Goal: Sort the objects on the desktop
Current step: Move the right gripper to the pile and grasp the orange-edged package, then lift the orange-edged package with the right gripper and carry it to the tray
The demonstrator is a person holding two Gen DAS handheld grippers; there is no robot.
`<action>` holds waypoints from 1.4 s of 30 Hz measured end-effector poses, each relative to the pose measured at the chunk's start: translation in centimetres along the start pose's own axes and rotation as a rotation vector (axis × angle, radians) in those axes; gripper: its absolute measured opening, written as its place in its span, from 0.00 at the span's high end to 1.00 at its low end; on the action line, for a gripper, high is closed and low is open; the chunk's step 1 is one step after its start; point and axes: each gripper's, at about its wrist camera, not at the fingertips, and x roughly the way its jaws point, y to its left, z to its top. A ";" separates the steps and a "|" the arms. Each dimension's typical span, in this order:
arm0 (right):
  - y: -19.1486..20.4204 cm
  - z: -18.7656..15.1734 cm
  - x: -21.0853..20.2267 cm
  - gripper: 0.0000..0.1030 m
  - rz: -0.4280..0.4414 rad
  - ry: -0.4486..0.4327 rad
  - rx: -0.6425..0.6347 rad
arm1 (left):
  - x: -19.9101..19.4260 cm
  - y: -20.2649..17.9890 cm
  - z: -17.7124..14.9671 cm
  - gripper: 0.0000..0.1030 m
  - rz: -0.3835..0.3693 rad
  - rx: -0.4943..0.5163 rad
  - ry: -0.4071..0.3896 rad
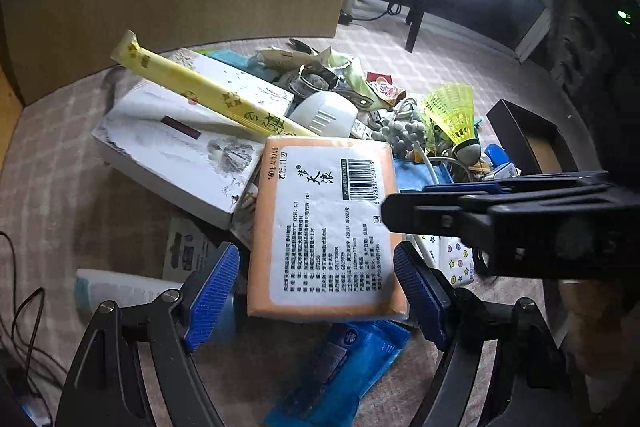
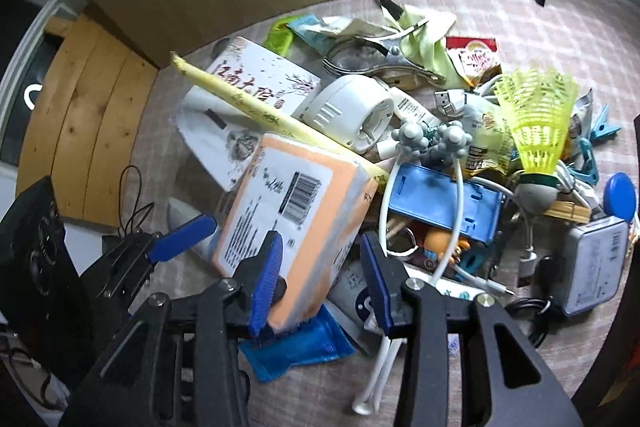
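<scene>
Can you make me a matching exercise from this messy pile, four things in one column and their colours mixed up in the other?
Things:
1. tissue pack
2. shuttlecock
3. phone stand
4. metal clamp

Colours:
A. silver
B. blue
C. orange with a white label
D. bright yellow

Pairs: 1-C, 2-D, 3-B, 4-A
</scene>
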 end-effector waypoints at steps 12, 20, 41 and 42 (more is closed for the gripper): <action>0.3 1.3 2.3 0.59 0.001 0.054 0.011 | 2.3 0.1 0.8 0.23 -0.081 0.005 0.052; 0.5 1.6 2.0 0.59 0.005 0.044 0.017 | 1.7 0.3 1.0 0.24 -0.114 -0.025 0.036; 0.7 -0.7 -3.3 0.59 0.032 -0.033 -0.058 | -3.1 -4.7 1.1 0.24 -0.052 0.028 -0.091; 0.3 -0.8 -3.9 0.59 0.033 -0.039 -0.056 | -3.3 -5.2 1.2 0.24 -0.051 0.037 -0.094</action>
